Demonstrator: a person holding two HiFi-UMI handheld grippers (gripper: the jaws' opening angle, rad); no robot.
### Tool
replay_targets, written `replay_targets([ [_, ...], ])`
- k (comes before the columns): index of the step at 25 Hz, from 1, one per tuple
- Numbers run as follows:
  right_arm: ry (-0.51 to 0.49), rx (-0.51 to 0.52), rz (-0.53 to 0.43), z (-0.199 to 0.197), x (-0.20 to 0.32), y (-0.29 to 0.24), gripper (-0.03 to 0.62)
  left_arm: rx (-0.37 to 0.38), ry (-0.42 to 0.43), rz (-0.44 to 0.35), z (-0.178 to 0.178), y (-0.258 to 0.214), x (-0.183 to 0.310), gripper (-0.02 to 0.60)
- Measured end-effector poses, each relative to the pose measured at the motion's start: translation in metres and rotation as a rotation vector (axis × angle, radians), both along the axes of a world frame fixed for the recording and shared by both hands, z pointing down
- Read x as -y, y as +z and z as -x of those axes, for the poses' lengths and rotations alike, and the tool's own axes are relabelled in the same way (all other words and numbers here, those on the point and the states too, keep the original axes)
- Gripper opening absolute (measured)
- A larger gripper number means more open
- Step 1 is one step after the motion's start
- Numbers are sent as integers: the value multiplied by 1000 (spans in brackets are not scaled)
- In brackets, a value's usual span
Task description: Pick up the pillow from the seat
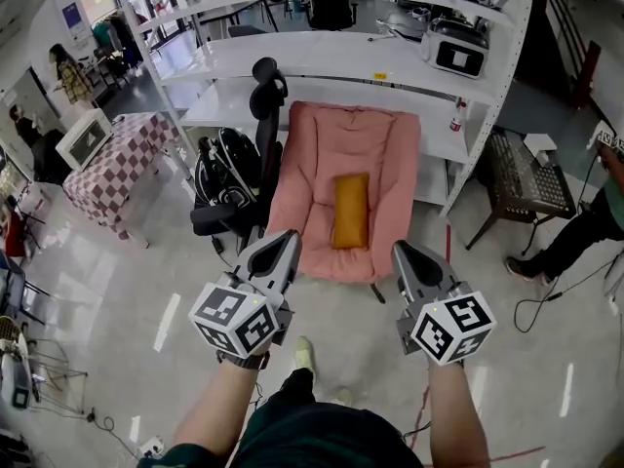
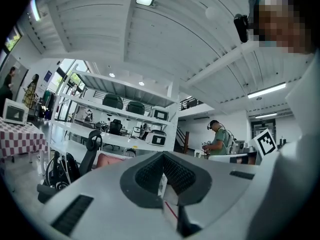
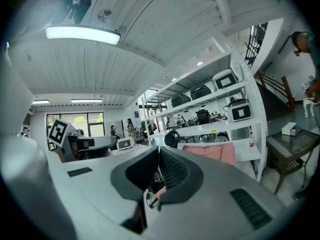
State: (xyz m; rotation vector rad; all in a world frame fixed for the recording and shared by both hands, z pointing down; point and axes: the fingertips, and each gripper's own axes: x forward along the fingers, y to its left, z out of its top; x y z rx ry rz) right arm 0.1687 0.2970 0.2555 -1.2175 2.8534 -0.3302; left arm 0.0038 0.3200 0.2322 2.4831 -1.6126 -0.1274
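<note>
The person stands facing a pink seat point(image 1: 312, 178) with both arms held out low in front of them. The left gripper point(image 1: 288, 240) has its jaws pressed together with nothing between them, and the right gripper point(image 1: 401, 250) is the same, fully closed and empty. The orange pillow point(image 1: 351, 210) lies lengthwise in the middle of the seat, straight ahead of the two grippers and in line with the gap between them, clear of both sets of tips. Neither gripper touches the pillow or the seat. The seat's front edge sits just beyond the tips of both. Ahead of the left gripper and slightly to its outer side stands a black office chair point(image 1: 255, 154), pushed up against the seat's left flank. Further out on that side is a small table with a checked cloth point(image 1: 122, 159) carrying a white box-like appliance point(image 1: 85, 137). Behind the seat, further ahead of both grippers, runs a white shelf unit point(image 1: 322, 57) with appliances on its upper levels and a small bottle point(image 1: 455, 116) on its lower board. Off to the outer side of the right gripper stands a dark low table point(image 1: 526, 178), and beyond it a seated person's leg point(image 1: 570, 237) stretches across the floor.
</note>
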Motion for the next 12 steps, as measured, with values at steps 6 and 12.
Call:
replay_targets([
  [6,15,-29,20,23,37,14,5,5,8,2,18,12,40,5],
  [12,46,-58,43,53,91,30,5,10,12,21,52,32,96,6],
])
